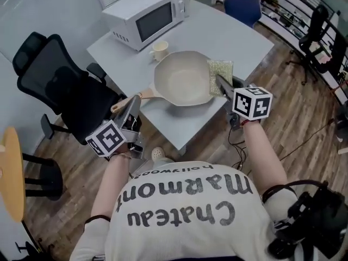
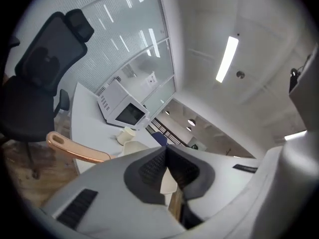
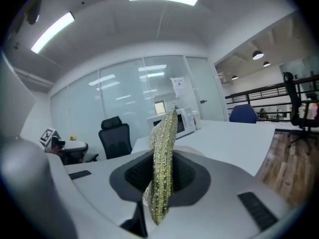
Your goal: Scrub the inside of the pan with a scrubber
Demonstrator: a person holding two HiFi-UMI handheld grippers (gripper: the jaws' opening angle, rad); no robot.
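My right gripper [image 3: 163, 159] clamps scrubber [image 3: 164, 133], frame centre, at right edge of pan [image 1: 182, 80]. My left gripper [image 2: 167, 156] closed, empty, near pan handle [image 1: 130, 100], lower left.

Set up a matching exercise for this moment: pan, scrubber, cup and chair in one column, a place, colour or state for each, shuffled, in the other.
1 pan
2 scrubber
3 cup
4 chair

A black
B clamped in the right gripper
C between the microwave and the pan
D has a wooden handle

Pairs: 1-D, 2-B, 3-C, 4-A
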